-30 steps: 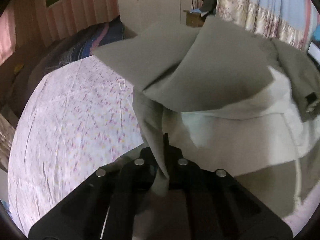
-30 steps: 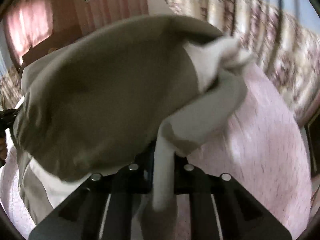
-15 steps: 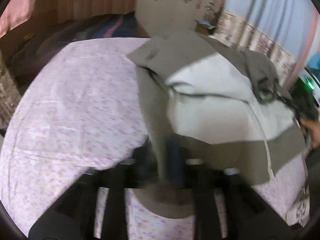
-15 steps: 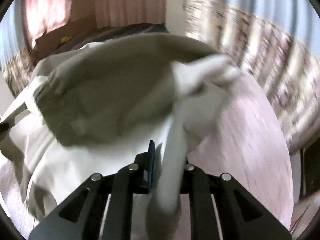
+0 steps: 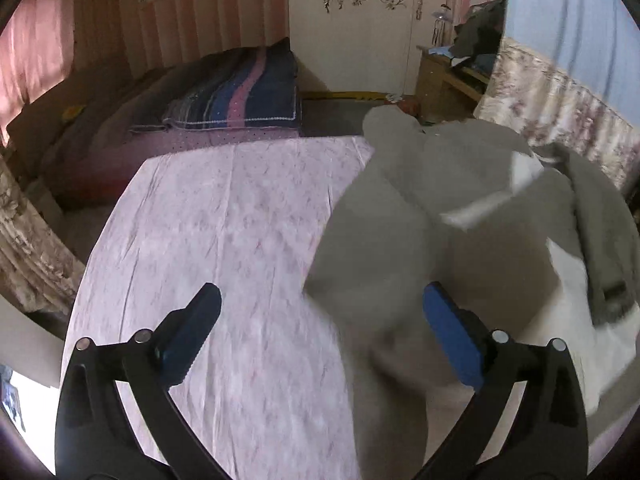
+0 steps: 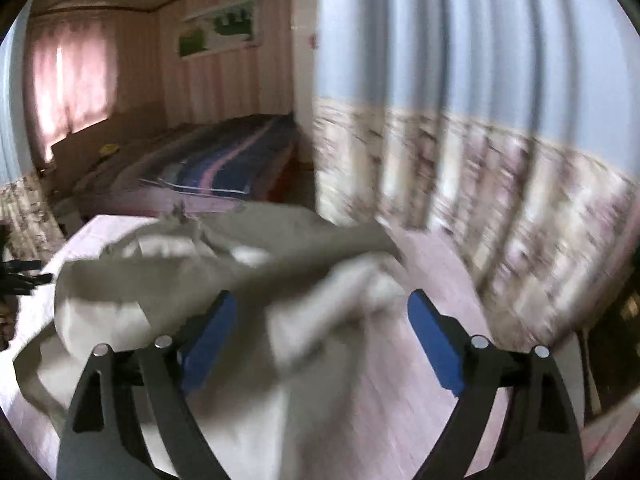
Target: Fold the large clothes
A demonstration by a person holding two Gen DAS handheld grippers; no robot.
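Observation:
A large grey garment with a white lining lies bunched on the right side of a bed with a pink flowered sheet. My left gripper hangs above it, its jaws opening wide; the blurred cloth edge passes between the blue pads without being pressed. In the right wrist view the same garment is heaped at the left and middle. My right gripper is also opening, with loose blurred cloth between its pads and no grip on it.
A folded striped blue and pink quilt lies at the far end of the bed. A white wardrobe and a wooden cabinet stand behind. Blue and floral curtains hang along the right side of the bed.
Both grippers were shut on the garment's cloth and have let go, with jaws now wide apart. The garment has dropped onto the bed. Both cameras have risen.

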